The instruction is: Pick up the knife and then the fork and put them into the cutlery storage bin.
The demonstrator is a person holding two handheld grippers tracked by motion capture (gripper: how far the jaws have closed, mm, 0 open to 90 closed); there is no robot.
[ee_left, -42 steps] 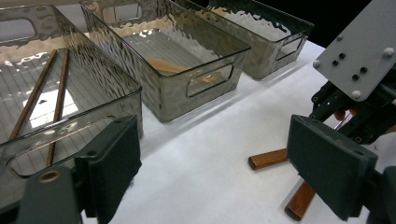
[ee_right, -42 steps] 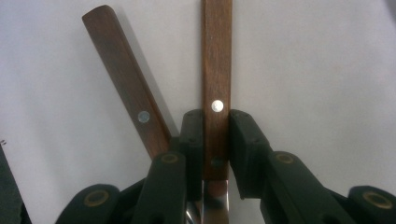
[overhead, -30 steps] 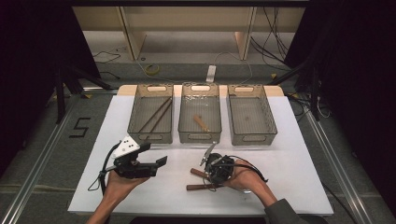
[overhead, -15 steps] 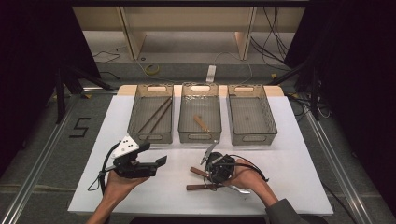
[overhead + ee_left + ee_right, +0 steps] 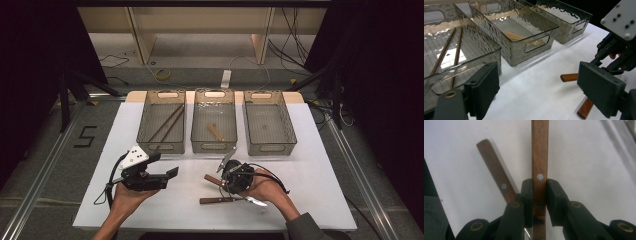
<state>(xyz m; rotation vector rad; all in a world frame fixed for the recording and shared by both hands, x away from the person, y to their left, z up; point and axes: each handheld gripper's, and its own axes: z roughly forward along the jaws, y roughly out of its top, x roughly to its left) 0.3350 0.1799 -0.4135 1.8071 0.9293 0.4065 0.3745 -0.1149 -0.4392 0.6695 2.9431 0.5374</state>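
Right gripper view: jaws are closed on the wooden handle of a knife (image 5: 539,157) lying on the white table (image 5: 310,150), a second knife handle (image 5: 495,171) just beside it; a level lift is advised so only the gripped one is taken. Right gripper (image 5: 227,184) is held low and angled down, while left gripper (image 5: 167,167) is held open and empty above the table near the bins (image 5: 212,147).

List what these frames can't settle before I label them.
- Right gripper: it clamps one wooden-handled knife; its own body cuts off the blade in the right gripper view.
- Second knife: its blade end is hidden behind the same gripper.
- Middle bin: the tan item inside is too small to identify in the high view, and blurred through the wall in the left gripper view.
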